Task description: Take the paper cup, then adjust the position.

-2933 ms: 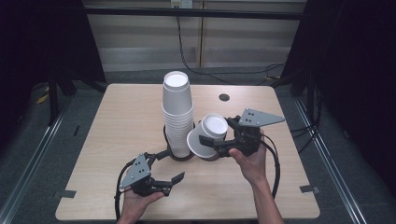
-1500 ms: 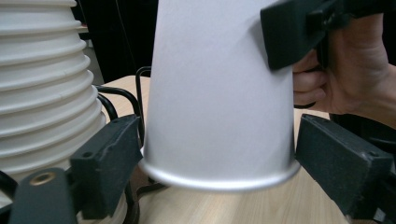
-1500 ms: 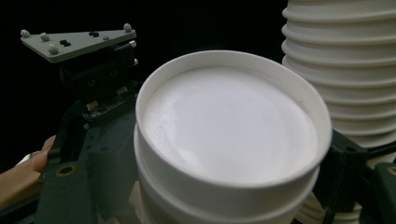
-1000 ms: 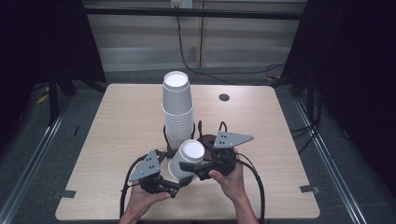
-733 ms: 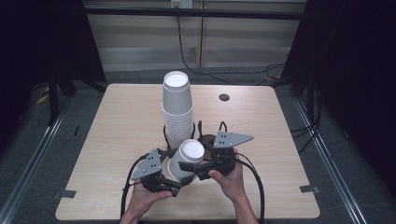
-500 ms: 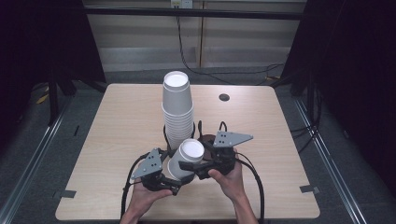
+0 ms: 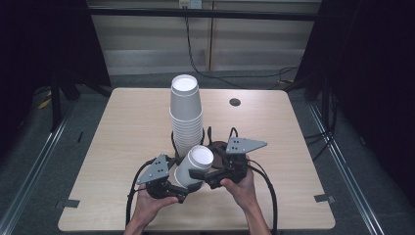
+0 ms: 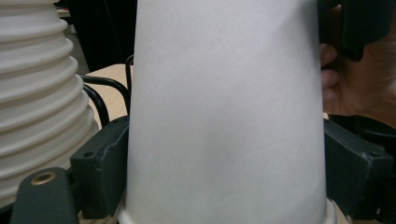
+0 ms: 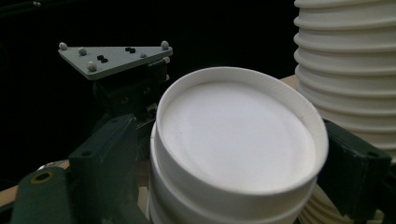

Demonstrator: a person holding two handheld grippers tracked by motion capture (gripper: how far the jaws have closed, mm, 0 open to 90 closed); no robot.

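A short nest of white paper cups (image 7: 193, 164) hangs tilted above the table's front middle, closed base up. My right gripper (image 7: 201, 169) is shut on its upper end; in the right gripper view the jaws press both sides below the base (image 9: 233, 135). My left gripper (image 7: 182, 188) has just been closing on the wider lower end. In the left gripper view its jaws touch the cup wall (image 8: 224, 93) on both sides. Right behind stands a tall stack of upturned cups (image 7: 186, 112).
The tall stack (image 8: 37, 84) is close on the left in the left gripper view and on the right (image 9: 345, 60) in the right gripper view. Black cables (image 7: 210, 137) loop round its foot. A small dark round spot (image 7: 235, 102) marks the wooden table (image 7: 122, 127) at the back right.
The right gripper carried the cups from the right of the stack toward the front. The left gripper came right to meet them. Within the last second both hands stay put.
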